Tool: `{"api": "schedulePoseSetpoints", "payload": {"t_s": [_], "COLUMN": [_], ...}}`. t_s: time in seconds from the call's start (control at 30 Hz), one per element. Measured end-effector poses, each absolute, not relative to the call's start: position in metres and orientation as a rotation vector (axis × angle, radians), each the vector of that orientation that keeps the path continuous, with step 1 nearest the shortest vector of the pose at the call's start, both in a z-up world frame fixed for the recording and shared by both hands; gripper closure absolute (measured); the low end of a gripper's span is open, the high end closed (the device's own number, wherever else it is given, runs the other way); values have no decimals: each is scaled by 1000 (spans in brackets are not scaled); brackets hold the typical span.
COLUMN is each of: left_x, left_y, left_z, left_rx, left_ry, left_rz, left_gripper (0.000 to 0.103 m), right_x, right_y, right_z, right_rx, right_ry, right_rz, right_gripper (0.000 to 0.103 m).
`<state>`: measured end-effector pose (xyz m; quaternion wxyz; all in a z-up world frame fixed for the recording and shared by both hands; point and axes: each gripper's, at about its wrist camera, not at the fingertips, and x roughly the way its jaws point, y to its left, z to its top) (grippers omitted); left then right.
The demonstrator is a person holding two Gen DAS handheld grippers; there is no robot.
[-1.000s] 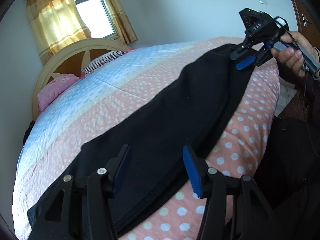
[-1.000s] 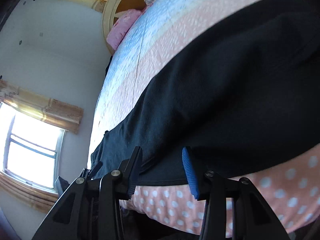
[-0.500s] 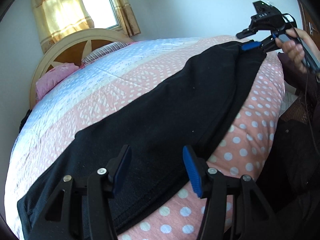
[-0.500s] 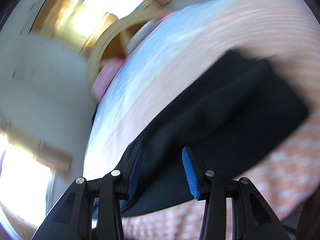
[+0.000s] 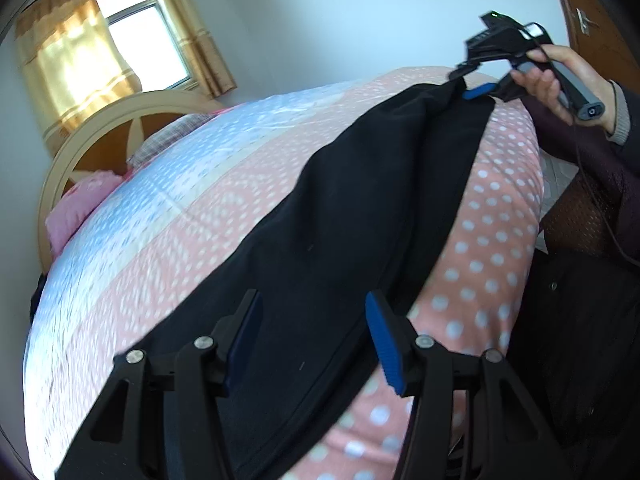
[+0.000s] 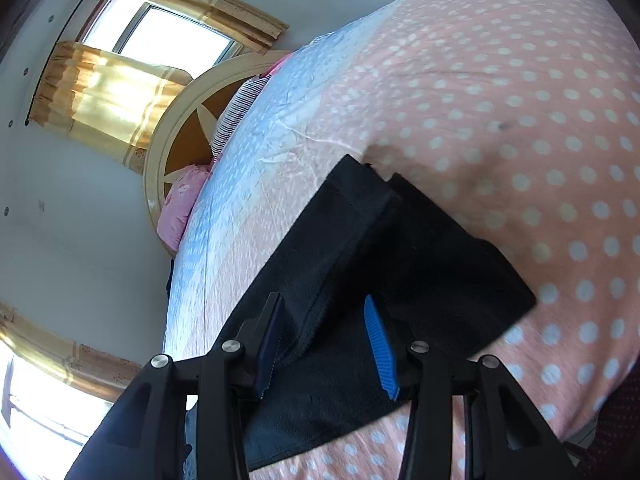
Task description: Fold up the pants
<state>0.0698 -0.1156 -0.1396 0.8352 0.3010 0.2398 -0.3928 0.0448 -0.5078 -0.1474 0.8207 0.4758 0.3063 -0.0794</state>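
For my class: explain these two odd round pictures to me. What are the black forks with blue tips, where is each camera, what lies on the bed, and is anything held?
There is no robot. A person carries hand-held tongs in each hand, each with a wide-angle camera looking along its two fingers. The left camera shows the left tongs from behind, and farther off the person's right hand holding the right tongs. The other picture looks along those right tongs. Black pants lie stretched along a pink dotted bedspread. Both pairs of tongs stand open over the cloth; neither can be seen pinching it. The right tongs are at the far end of the pants, at the cuffs.
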Motion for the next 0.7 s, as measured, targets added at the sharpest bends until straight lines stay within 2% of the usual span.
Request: {"api": "schedulePoseSetpoints", "payload": {"t_s": [0.3, 0.43, 0.63, 0.7], "left_x": [65, 73, 73, 73], "left_y": [-156, -157, -155, -155], "left_z": [-153, -151, -149, -148], "left_rx": [758, 713, 699, 686], "left_ry": [519, 564, 607, 615], "left_rz": [-890, -903, -950, -959], "left_gripper": [47, 48, 78, 78], "right_x": [60, 64, 64, 65], "right_y": [-500, -502, -501, -500], "right_z": [-159, -162, -164, -164], "right_rx": [966, 959, 931, 922], "right_ry": [668, 665, 658, 660], "right_rz": [-143, -133, -149, -144], "right_gripper": [59, 59, 61, 61]}}
